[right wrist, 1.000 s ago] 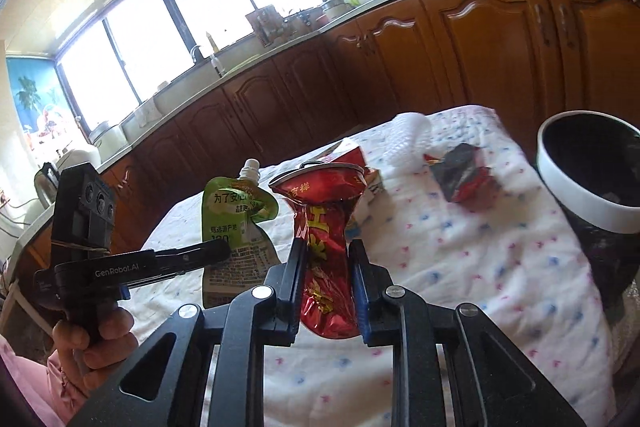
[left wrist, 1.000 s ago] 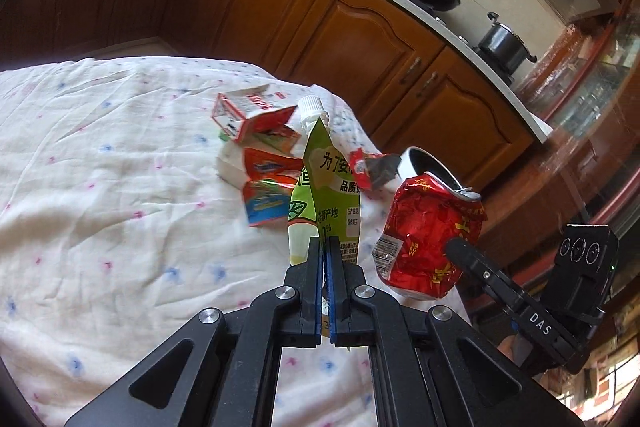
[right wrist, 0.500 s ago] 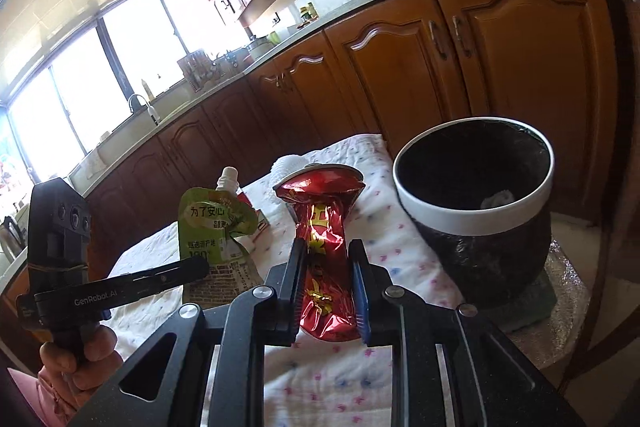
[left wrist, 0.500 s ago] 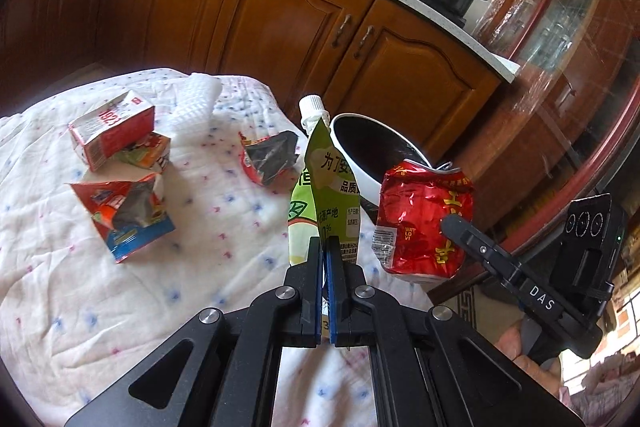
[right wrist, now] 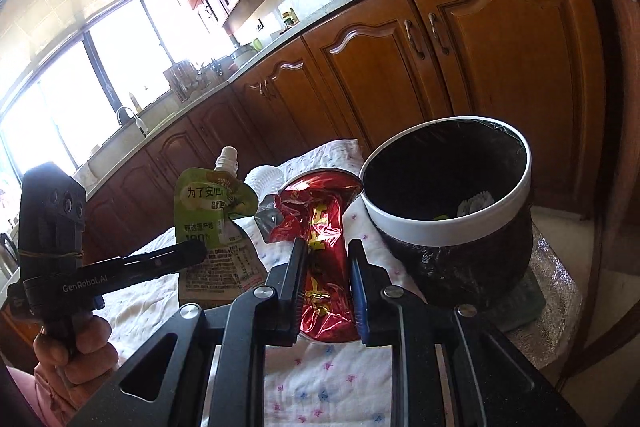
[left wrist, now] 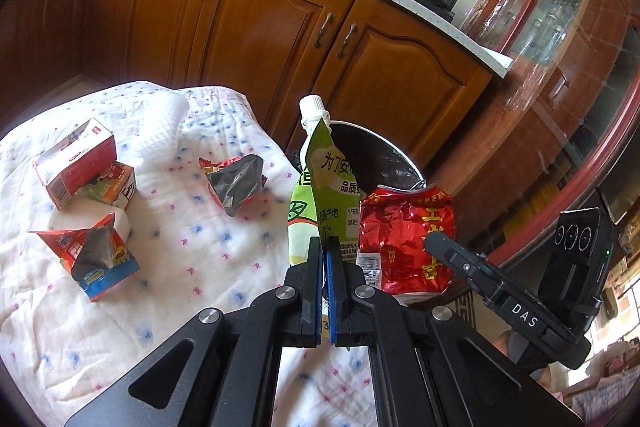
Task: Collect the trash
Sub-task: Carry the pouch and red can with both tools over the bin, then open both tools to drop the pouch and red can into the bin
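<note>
My left gripper (left wrist: 325, 247) is shut on the bottom edge of a green spouted drink pouch (left wrist: 328, 187), which stands upright above the table's right edge. My right gripper (right wrist: 326, 255) is shut on a crushed red can (right wrist: 320, 227), held upright just left of the bin. The black bin (right wrist: 448, 203) with a white rim stands past the table edge, with a little white and green trash inside. In the left wrist view the red can (left wrist: 404, 243) and the right gripper (left wrist: 440, 243) appear to the right of the pouch, with the bin (left wrist: 380, 163) behind them.
On the flowered cloth (left wrist: 200, 247) lie a red and white carton (left wrist: 76, 163), a torn orange and blue wrapper (left wrist: 96, 255), a crumpled foil wrapper (left wrist: 236, 183) and a white foam net (left wrist: 160, 123). Wooden cabinets (left wrist: 280, 39) with a wok and a pot stand behind. A hand (right wrist: 76, 347) holds the left gripper.
Both grippers have swung with their loads from over the table toward the bin, which now sits close in front of them. Both grips are unchanged.
</note>
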The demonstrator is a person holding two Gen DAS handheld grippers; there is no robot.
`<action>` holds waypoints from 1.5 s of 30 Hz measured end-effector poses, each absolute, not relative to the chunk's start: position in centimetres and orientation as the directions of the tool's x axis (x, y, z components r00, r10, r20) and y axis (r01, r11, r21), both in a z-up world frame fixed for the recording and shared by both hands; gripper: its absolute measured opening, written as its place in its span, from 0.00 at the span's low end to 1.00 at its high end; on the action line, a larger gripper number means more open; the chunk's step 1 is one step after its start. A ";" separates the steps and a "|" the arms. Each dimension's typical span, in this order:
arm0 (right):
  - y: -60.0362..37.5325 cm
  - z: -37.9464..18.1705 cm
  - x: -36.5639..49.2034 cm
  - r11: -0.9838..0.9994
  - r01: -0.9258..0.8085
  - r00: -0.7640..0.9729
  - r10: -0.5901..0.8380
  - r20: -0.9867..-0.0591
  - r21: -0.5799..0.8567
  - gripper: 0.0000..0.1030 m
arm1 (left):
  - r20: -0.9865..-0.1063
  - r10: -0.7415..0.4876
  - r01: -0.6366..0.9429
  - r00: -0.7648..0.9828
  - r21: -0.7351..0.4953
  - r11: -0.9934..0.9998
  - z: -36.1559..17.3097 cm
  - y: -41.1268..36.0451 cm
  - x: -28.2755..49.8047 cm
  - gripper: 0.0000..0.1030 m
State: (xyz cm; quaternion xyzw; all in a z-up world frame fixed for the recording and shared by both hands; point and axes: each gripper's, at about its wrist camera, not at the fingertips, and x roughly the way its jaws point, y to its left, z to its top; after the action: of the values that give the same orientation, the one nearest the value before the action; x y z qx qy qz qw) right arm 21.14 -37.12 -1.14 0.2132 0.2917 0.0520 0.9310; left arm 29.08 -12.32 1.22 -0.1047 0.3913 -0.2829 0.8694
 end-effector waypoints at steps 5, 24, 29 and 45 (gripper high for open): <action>-37.4 -0.6 21.2 0.906 0.030 0.835 0.210 -0.509 0.423 0.19 | -0.618 -0.582 0.421 0.529 -0.404 0.812 1.3 -12.9 29.8 0.00; -44.4 1.2 25.2 0.919 0.169 0.854 0.045 -0.519 0.357 0.19 | -0.625 -0.603 0.510 0.495 -0.353 0.784 2.4 -21.8 38.7 0.00; -45.6 0.4 26.9 0.921 0.196 0.837 0.021 -0.547 0.335 0.19 | -0.646 -0.586 0.505 0.490 -0.338 0.794 1.1 -24.2 41.3 0.00; -47.3 -3.5 30.4 0.920 0.235 0.755 0.031 -0.655 0.314 0.19 | -0.724 -0.524 0.501 0.448 -0.282 0.818 -3.6 -30.7 44.7 0.00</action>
State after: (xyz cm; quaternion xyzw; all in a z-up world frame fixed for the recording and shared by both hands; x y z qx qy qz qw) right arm 30.39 -47.29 -3.52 0.1922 0.3456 -0.0558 0.9168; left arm 44.68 -30.65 -3.55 -0.0134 0.4304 -0.3013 0.8507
